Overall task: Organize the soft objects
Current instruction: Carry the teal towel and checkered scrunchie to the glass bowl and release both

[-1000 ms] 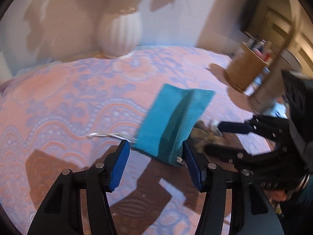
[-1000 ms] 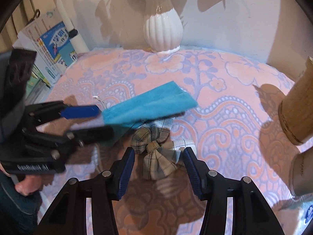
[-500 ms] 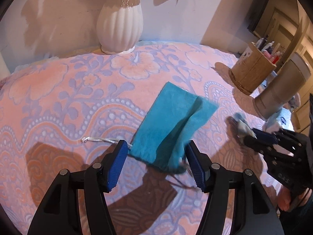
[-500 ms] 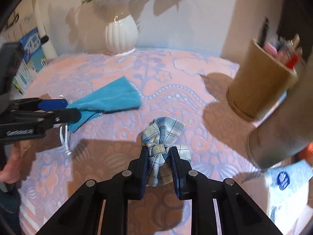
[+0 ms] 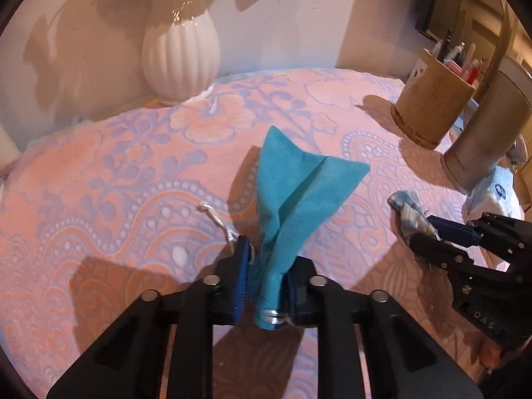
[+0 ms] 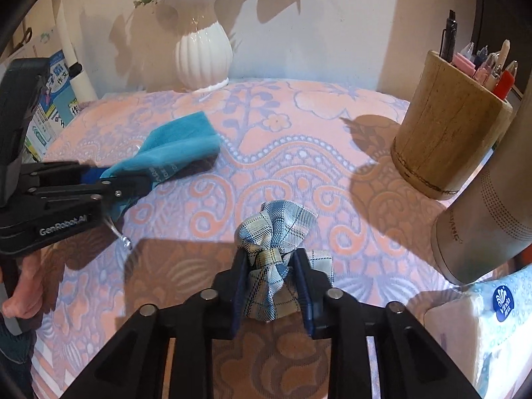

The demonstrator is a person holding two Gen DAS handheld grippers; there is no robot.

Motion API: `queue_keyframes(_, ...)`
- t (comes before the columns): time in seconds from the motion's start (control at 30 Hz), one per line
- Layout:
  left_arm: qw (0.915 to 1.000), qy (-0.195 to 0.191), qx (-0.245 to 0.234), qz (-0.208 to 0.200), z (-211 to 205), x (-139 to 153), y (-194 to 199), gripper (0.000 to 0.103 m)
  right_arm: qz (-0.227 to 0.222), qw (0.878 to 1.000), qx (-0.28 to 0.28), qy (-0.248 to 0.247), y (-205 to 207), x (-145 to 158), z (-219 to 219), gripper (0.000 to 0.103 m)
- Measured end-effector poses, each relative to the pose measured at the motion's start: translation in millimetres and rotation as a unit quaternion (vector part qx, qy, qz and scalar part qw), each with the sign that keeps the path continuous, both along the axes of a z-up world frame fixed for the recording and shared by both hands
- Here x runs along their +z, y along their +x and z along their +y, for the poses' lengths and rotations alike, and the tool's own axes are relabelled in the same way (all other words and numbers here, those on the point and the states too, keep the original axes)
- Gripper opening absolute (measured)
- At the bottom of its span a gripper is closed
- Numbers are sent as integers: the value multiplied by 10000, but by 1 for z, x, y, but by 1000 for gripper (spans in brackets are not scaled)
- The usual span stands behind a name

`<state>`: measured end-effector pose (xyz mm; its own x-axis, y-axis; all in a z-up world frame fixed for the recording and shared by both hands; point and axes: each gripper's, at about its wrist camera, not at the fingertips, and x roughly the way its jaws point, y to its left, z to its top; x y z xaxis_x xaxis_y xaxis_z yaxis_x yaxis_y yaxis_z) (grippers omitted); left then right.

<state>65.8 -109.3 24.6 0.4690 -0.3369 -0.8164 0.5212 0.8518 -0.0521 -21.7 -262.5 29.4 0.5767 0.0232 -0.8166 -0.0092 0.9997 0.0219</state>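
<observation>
While the left gripper (image 5: 267,266) is clamped on the gathered mouth of a teal fabric drawstring pouch (image 5: 299,193), the pouch fans out ahead of its fingers across the tabletop, which is covered by a pink and lavender floral cloth (image 5: 133,183). A white cord (image 5: 216,219) trails from the pouch mouth just beside the left finger, lying on the cloth. Seen from the right wrist, that same pouch (image 6: 179,146) lies to the left, pinched at its near end by the left gripper (image 6: 133,179).

Well apart from the pouch, the right gripper (image 6: 271,266) is pressed together on a blue and cream plaid fabric bow (image 6: 276,232); the bow's knot sits between the pads, one loop bunching up beyond the fingertips and the other reaching back between the fingers. From the left wrist the bow (image 5: 409,212) shows at the tip of the right gripper (image 5: 429,229), near a tall grey cylinder (image 5: 482,139). A white ribbed vase (image 6: 202,56) stands at the back by the wall, and a wooden pen cup (image 6: 445,133) stands at the right.
</observation>
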Motion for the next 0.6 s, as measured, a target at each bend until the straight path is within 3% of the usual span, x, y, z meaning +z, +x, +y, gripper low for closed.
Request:
queue_keyframes(0.13, 9989, -450, -107, 21, 3, 16, -20, 13, -275, 9993, 21, 249, -14, 19, -2, 21)
queue_keyframes(0.37, 9942, -903, -340, -484, -3, 72, -72, 12, -834, 9937, -24, 743, -53, 75, -18, 21)
queue_keyframes(0.6, 9849, -1322, -755, -824, -33, 120, -122, 12, -1388, 9868, -363, 754, -104, 127, -44, 21)
